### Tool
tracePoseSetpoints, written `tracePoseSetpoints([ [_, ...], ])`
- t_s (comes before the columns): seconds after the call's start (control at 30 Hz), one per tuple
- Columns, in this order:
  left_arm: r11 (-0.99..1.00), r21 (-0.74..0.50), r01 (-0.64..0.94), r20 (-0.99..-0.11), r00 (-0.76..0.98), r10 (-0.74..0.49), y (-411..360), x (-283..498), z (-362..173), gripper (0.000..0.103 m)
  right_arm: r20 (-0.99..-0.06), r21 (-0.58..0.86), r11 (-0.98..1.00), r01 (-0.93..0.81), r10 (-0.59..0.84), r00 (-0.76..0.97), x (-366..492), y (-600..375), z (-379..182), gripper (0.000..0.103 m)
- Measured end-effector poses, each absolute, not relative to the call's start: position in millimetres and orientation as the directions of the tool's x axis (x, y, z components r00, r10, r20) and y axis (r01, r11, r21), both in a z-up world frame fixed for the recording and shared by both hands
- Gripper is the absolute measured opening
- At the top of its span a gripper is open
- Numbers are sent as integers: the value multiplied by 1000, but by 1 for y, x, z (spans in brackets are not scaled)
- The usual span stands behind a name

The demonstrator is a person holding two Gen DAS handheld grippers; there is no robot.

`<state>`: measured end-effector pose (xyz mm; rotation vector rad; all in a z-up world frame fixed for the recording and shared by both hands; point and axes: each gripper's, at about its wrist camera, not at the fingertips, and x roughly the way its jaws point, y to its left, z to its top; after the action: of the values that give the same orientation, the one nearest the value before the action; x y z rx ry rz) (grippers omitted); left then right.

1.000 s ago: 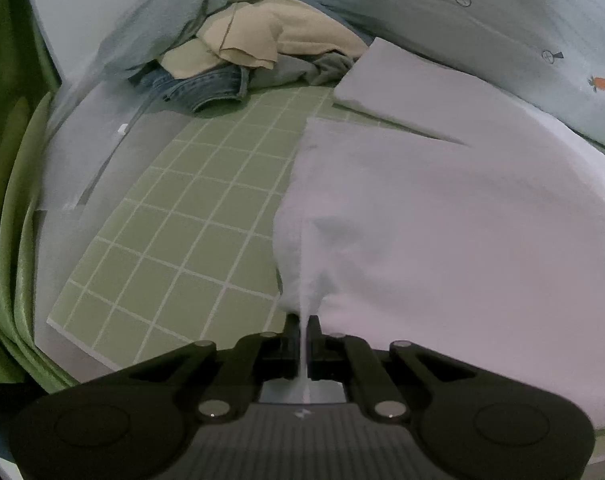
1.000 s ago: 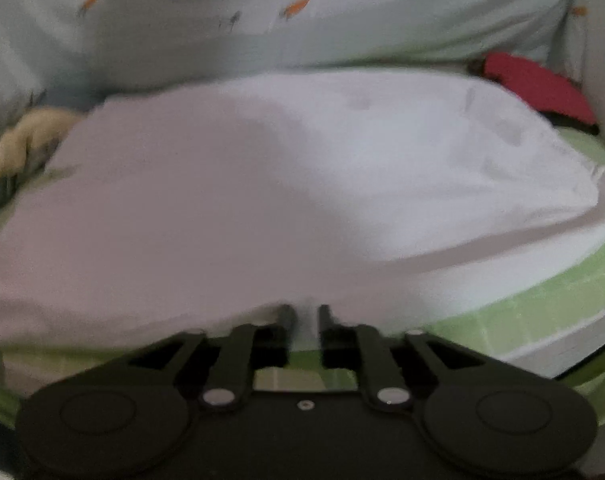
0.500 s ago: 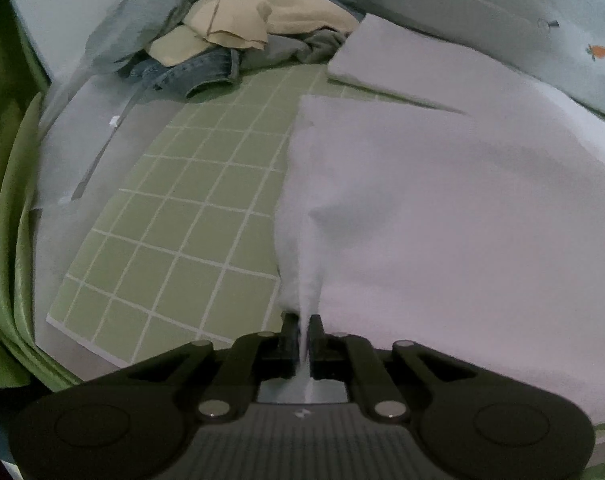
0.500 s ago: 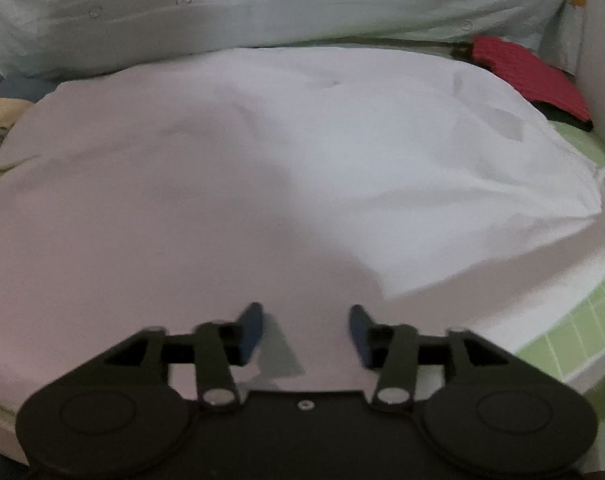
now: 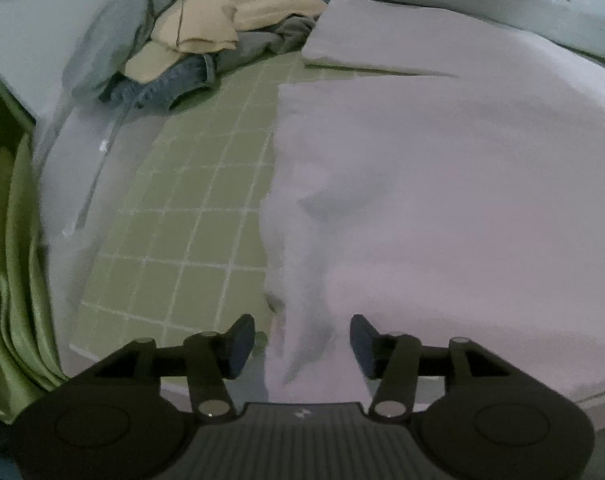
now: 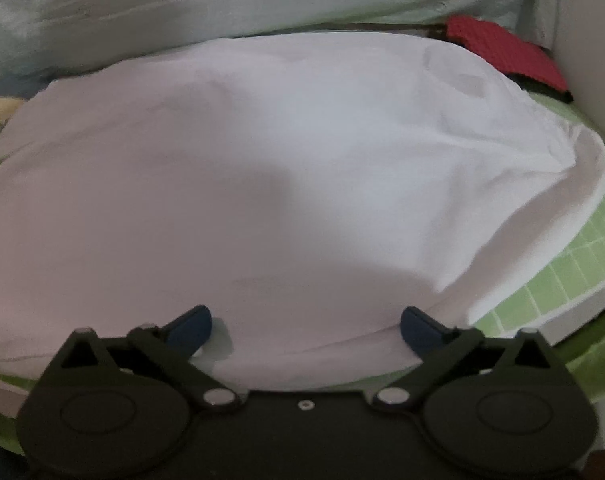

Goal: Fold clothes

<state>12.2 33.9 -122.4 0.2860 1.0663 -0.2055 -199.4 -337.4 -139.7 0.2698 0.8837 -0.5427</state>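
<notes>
Our left gripper (image 5: 302,344) and right gripper (image 6: 305,326) are opening, pads clear of the white cloth (image 6: 262,168) lying between them; one fold laid, pile (image 5: 206,36) beyond unfolded.

The left gripper (image 5: 302,344) is being opened above a white garment (image 5: 442,200), whose raised fold is lying between the fingers (image 5: 238,344), untouched. A clothes pile (image 5: 206,40) is being seen beyond the green grid mat (image 5: 198,200).
</notes>
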Motion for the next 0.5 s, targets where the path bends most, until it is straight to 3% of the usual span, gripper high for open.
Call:
tracePoseSetpoints([
  [0.1,955,62,289,-890,449,-78,39,6,-122,63,-789,3,832,555,-339,512,-200,-337,-140,103],
  [0.27,954,39,298,-891,442,-102,38,-2,-126,62,-786,2,830,558,-344,514,-200,-336,-142,103],
  [0.3,953,38,299,-890,444,-104,38,-3,-126,58,-785,1,829,559,-345,514,-200,-336,-142,103],
  [0.37,956,33,292,-888,447,-105,37,-5,-125,34,-784,1,828,561,-347,514,-200,-336,-143,103],
  [0.4,958,58,282,-889,451,-79,35,-4,-124,6,-785,1,827,562,-347,513,-200,-336,-142,103],
  [0.5,964,70,257,-895,444,-54,37,0,-121,6,-794,0,821,570,-346,500,-198,-337,-141,103],
])
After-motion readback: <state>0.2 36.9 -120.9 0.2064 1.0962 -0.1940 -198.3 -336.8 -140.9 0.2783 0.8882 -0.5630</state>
